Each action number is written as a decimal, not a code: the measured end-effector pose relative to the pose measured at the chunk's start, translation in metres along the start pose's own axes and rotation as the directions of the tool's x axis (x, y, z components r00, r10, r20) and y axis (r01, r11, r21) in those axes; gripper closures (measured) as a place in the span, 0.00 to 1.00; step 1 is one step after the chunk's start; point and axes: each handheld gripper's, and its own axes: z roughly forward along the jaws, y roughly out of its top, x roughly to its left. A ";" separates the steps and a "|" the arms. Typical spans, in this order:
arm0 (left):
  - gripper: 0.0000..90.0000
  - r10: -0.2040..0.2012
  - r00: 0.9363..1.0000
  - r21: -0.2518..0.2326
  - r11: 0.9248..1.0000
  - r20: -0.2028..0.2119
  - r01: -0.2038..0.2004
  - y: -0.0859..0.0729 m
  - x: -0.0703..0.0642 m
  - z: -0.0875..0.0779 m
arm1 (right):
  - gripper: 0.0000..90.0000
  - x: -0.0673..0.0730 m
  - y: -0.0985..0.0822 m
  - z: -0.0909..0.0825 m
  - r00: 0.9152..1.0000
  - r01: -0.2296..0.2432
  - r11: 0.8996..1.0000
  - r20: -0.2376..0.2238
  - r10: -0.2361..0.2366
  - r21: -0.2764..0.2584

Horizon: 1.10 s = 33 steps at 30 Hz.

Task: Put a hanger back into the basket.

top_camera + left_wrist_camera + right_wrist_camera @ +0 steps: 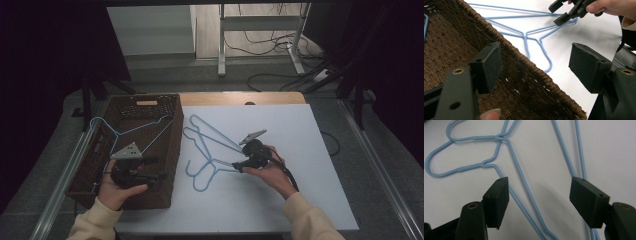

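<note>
basket (pixel 165 150) left – hangers (pixel 210 150) right, on table (pixel 300 190)

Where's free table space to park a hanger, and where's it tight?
Free: the white board right of the right tool, out to its right edge; also the near strip below the two blue hangers. Tight: between those hangers and the wicker basket, which holds another hanger with the left tool over it.

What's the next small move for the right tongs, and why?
Probably lower the right tongs a little and close on the blue hanger wires: the jaws stand open astride them on the white table, not yet gripping.
</note>
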 end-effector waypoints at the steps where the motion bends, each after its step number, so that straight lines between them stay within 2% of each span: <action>1: 0.30 0.000 1.000 -0.001 1.000 -0.001 0.000 0.000 0.000 0.000 | 0.37 0.000 0.001 0.001 1.000 0.000 1.000 -0.001 0.000 0.003; 14: 0.30 -0.003 1.000 -0.004 1.000 0.004 0.003 0.000 0.001 -0.001 | 0.44 0.003 0.011 0.021 1.000 0.028 0.998 0.006 -0.029 0.055; 25: 0.30 -0.006 1.000 -0.006 1.000 0.007 0.006 -0.001 0.002 -0.001 | 0.57 0.013 0.021 0.036 0.996 0.094 0.991 -0.001 -0.094 0.097; 33: 0.30 -0.006 1.000 -0.009 1.000 0.007 0.006 -0.001 0.001 -0.002 | 0.69 0.015 0.025 0.041 0.996 0.089 0.989 -0.017 -0.087 0.120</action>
